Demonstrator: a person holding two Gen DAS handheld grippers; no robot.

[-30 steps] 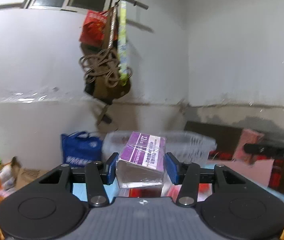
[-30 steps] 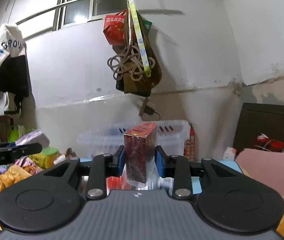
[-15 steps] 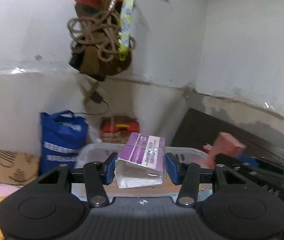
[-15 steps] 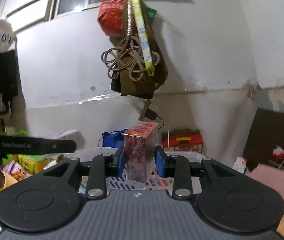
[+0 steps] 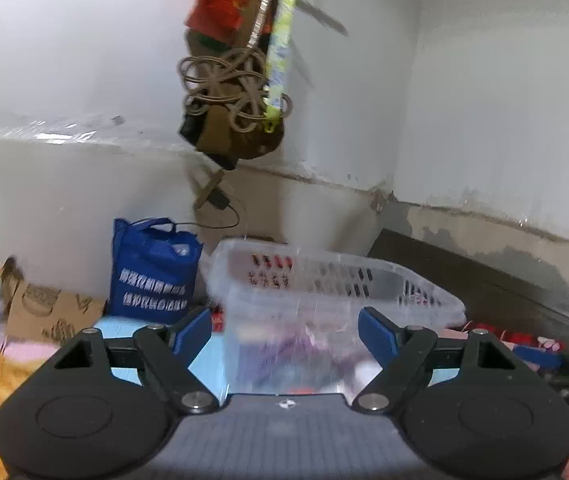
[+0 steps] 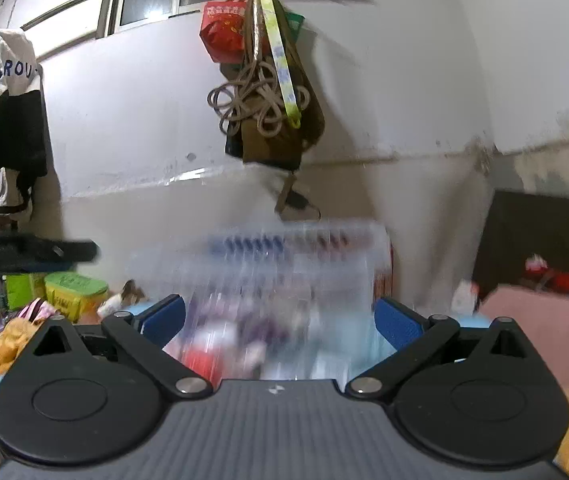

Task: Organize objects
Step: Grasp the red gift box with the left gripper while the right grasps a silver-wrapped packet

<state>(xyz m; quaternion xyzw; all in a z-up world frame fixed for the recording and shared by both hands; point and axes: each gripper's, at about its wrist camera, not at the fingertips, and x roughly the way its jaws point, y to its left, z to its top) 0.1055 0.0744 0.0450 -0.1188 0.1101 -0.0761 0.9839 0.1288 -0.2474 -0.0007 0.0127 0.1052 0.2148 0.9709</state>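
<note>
Left wrist: clear slotted basket (image 5: 336,280)

A light blue desk (image 5: 208,360) carries a clear slotted plastic basket (image 5: 324,292), with blurred purple, white and red items showing through its wall. Behind the basket's left end stands a blue tote bag (image 5: 152,272), with a brown paper bag (image 5: 44,316) beside it; whether these rest on the desk cannot be told.
</note>
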